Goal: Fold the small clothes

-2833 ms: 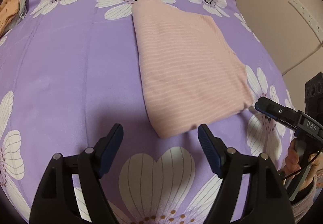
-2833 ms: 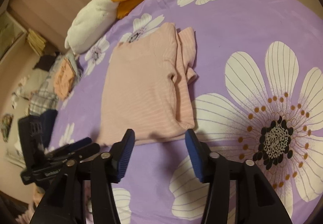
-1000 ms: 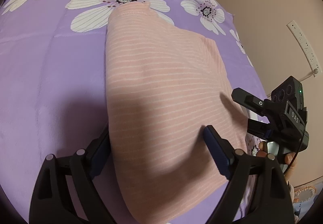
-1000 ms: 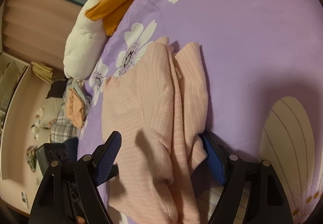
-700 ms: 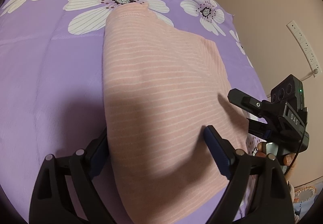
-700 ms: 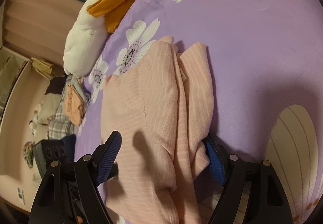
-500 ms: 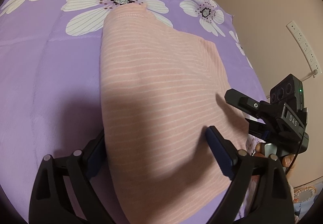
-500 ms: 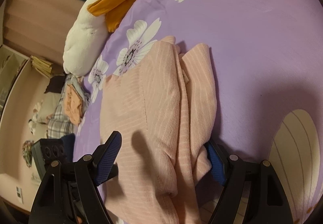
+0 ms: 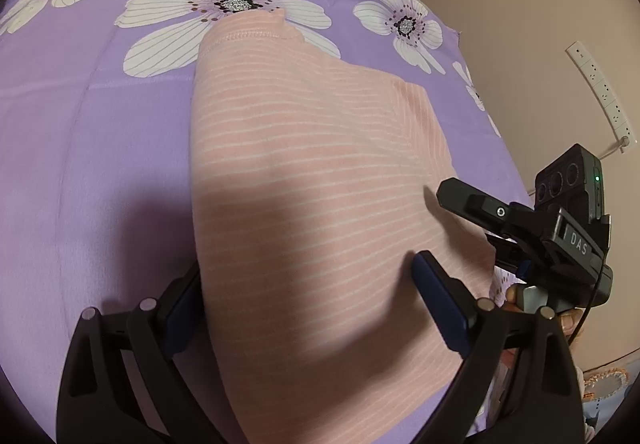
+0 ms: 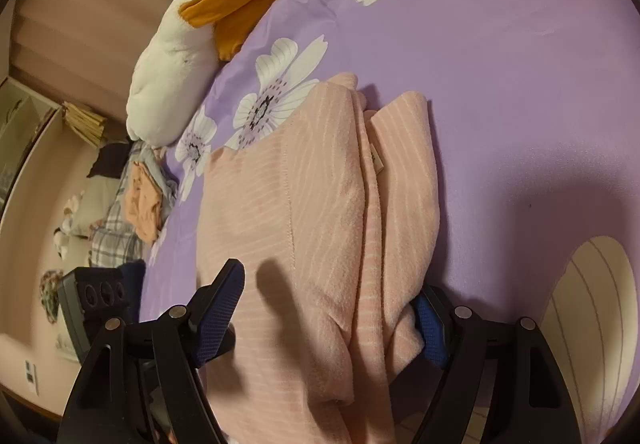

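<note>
A pink striped garment (image 9: 312, 184) lies folded on the purple flowered bedspread (image 9: 92, 132). My left gripper (image 9: 316, 300) is open, its jaws straddling the garment's near end, one finger under the left edge. My right gripper (image 10: 328, 308) is open too and straddles the garment (image 10: 320, 204) at its layered side, where folded sleeve edges stack up. The right gripper (image 9: 516, 236) also shows in the left wrist view at the garment's right edge. The left gripper's camera body (image 10: 100, 300) shows at lower left in the right wrist view.
A white and orange plush toy (image 10: 192, 36) lies at the bed's far end. A pile of other clothes (image 10: 128, 204) sits at the bed's left side. A wall with a power strip (image 9: 600, 92) stands to the right of the bed.
Both grippers came forward from in front of the garment and now straddle its near edge. Over the last second they have only crept slightly further in. Both stay open.
</note>
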Available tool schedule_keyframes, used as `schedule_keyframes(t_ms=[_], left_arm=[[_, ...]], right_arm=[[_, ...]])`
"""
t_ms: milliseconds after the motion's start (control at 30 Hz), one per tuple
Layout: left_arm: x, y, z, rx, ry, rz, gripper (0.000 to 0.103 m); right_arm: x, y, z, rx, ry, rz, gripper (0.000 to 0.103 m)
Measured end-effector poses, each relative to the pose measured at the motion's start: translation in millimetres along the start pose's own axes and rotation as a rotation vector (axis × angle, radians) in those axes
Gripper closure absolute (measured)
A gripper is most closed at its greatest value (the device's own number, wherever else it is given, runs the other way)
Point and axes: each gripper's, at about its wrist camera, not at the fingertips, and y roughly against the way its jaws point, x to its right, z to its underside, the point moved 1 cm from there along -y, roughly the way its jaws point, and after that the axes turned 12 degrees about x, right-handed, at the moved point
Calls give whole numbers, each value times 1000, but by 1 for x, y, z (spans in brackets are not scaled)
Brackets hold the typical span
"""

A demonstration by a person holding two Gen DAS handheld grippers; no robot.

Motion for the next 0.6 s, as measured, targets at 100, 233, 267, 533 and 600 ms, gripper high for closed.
schedule_keyframes(t_ms=[100,233,267,533,600], left_arm=[[-1,1,-1,0,9,-10,12],[-3,3,-1,3,20,-15,17],[-3,3,-1,4,20,-19,18],[-4,6,-1,17,39,-58,30],[-5,7,-1,18,38,-61,33]], right_arm=[[-2,-1,0,3,16,10,24],[-6,-2,2,10,53,36,28],[-6,-2,2,12,64,46,31],[-5,-2,3,23,92,92,50],[-6,-2,3,29,99,101,52]])
